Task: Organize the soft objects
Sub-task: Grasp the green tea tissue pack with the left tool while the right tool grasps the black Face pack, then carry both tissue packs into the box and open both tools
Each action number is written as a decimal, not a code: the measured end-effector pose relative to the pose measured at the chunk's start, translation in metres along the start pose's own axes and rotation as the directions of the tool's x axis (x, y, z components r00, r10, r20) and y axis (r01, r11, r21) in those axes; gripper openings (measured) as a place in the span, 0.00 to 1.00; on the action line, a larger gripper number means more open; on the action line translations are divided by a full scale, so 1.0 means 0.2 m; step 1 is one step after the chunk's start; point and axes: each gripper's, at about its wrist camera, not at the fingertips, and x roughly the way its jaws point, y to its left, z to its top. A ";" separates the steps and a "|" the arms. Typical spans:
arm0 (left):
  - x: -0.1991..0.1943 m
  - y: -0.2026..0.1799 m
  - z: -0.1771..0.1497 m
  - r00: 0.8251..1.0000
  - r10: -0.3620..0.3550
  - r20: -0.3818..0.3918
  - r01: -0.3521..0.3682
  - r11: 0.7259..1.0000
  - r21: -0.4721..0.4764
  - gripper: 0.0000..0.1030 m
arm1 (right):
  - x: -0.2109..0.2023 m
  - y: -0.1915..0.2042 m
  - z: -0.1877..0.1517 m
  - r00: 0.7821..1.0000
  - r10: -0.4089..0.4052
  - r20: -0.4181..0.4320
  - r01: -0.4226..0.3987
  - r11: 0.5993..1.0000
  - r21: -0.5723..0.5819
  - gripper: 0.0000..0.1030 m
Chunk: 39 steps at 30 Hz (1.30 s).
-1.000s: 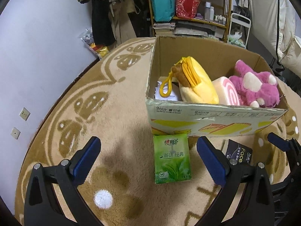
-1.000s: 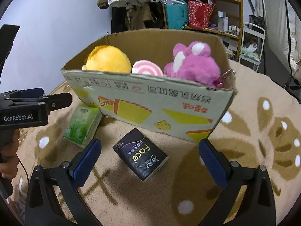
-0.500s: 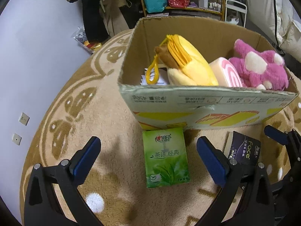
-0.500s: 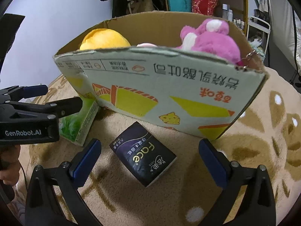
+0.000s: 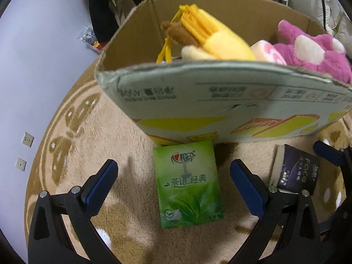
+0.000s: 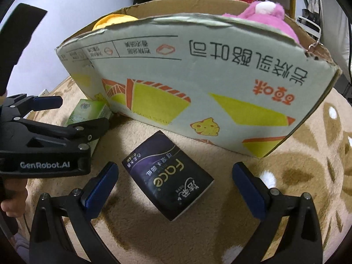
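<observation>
While the left gripper (image 5: 173, 182) hangs low over the beige rug (image 5: 123, 132), its blue-padded fingers (image 5: 100, 184) stand wide apart with nothing between them but the green tissue pack (image 5: 187, 184), which lies flat on the rug and touches neither pad. That pack's far end sits right against the foot of the cardboard box (image 5: 220, 101), which fills the upper half of the left wrist view. Inside the box a yellow plush (image 5: 220, 37) leans toward the left, a pink-and-white roll cushion (image 5: 267, 51) is wedged beside it, and a pink plush bear (image 5: 312, 52) occupies the right end. To the right of the green pack, apart from it, lies the dark tissue pack (image 5: 297, 172), with a blue fingertip of the right gripper (image 5: 327, 154) showing just beyond it.

Seen from the right wrist camera, the right gripper (image 6: 175, 184) is likewise spread wide and holds nothing; the dark tissue pack (image 6: 168, 176) lies on the rug (image 6: 286, 165) between its pads, set at a slant and clear of both. The cardboard box (image 6: 198, 83) stands just behind the pack, its printed wall upside down, with the yellow plush (image 6: 114, 21) and pink plush bear (image 6: 261, 14) peeking over the rim. At the left edge the left gripper (image 6: 72, 114) reaches in, the green tissue pack (image 6: 88, 111) partly hidden behind its fingers, near the box's corner.
</observation>
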 end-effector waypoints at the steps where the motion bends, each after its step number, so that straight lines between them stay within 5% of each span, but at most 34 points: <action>1: 0.01 0.00 0.00 1.000 0.000 -0.006 0.000 1.000 0.001 0.98 | 0.01 0.01 -0.01 1.000 -0.002 0.001 0.002 1.000 0.001 1.00; 6: 0.05 -0.01 0.00 1.000 -0.002 -0.031 0.002 1.000 0.014 0.98 | 0.01 0.03 -0.02 1.000 -0.010 0.003 0.010 1.000 -0.010 1.00; 11: 0.07 -0.03 0.00 0.999 -0.003 -0.036 0.004 1.000 0.021 0.97 | 0.02 0.04 -0.04 1.000 -0.019 0.004 0.019 0.999 -0.029 0.85; 15: 0.09 0.00 0.00 0.997 -0.043 -0.065 0.042 0.999 -0.019 0.80 | 0.01 0.04 -0.03 1.000 -0.021 0.002 0.021 0.999 -0.037 0.60; 19: 0.11 0.03 -0.01 0.992 -0.098 -0.079 0.093 0.993 -0.067 0.66 | 0.00 0.03 -0.02 1.000 -0.025 0.007 0.026 0.999 -0.035 0.49; 23: 0.11 0.07 -0.01 0.993 -0.097 -0.074 0.089 0.991 -0.099 0.50 | -0.01 0.02 -0.02 1.000 -0.018 0.015 0.018 0.999 -0.026 0.48; 39: -0.12 0.21 -0.10 0.998 -0.035 0.061 0.045 0.983 -0.180 0.50 | -0.24 -0.08 0.02 0.993 -0.004 0.115 0.002 1.000 0.022 0.48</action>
